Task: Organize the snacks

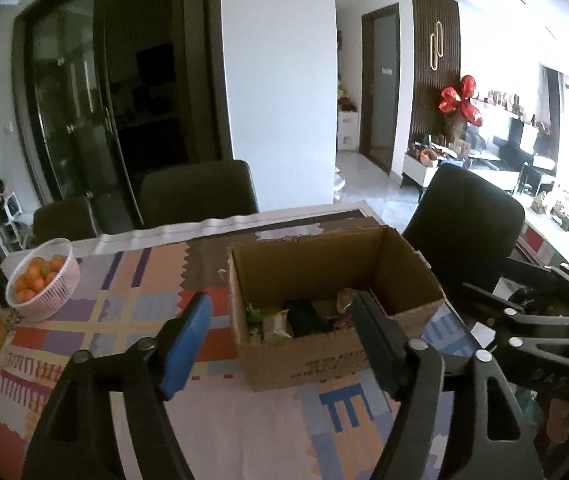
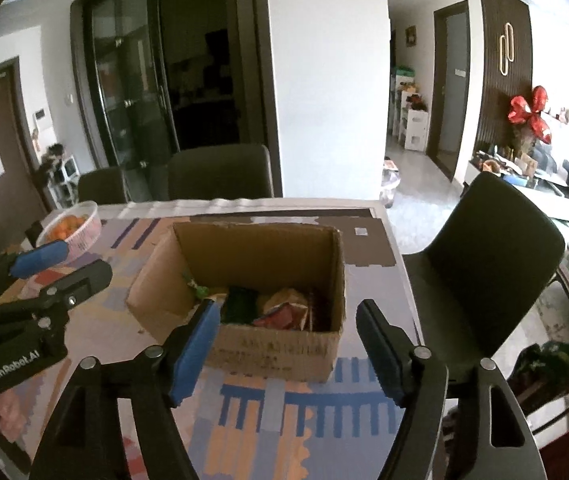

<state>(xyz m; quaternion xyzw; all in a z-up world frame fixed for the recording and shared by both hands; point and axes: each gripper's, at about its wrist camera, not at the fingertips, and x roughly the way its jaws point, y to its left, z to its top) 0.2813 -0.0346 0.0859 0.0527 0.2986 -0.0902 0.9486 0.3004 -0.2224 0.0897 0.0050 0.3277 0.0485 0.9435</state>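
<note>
The left tool [image 1: 280, 344] stands with its fingers apart and nothing between them; the right tool [image 2: 288, 344] is the same – spread and empty. Both sit low in their frames, aimed at the cardboard box [image 2: 268, 350] at centre on the patterned counter [image 2: 308, 408], where the snacks [image 2: 280, 308] lie heaped inside. The likely risk: a low reach could catch the box's near wall and shove it, or the two tools could collide over the narrow opening. A basket of oranges [image 1: 42, 278] sits at left.
</note>
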